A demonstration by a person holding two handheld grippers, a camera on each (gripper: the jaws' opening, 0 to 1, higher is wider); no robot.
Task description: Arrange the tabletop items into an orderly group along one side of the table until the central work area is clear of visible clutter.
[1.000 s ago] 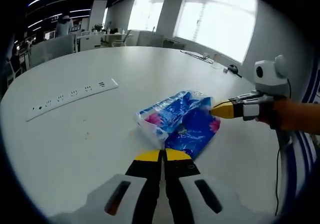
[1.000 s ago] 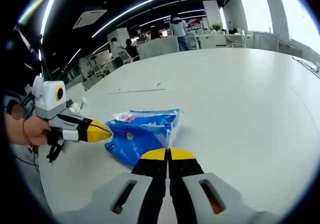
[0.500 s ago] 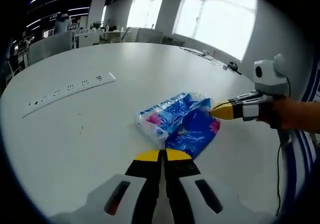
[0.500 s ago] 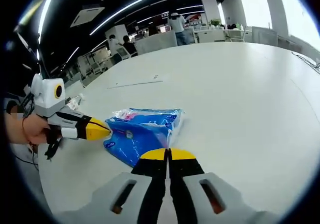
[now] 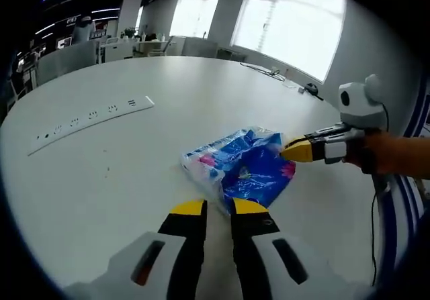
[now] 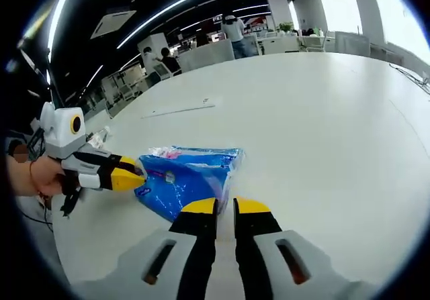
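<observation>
In the left gripper view, my left gripper point(image 5: 218, 207) sits at 6 o'clock, its jaws slightly spread and empty, tips just short of the blue tissue pack point(image 5: 240, 166) at centre. In the right gripper view, my right gripper point(image 6: 224, 206) shows the same narrow gap, tips touching or just beside the pack's near edge; I cannot tell which. The soft wrapper is loose, so in my judgement a shallow pinch could catch film alone and let the pack slip or tear. At 10 o'clock in the left gripper view the power strip point(image 5: 87, 122) lies well apart on the table point(image 5: 101, 186), still near the central area.
</observation>
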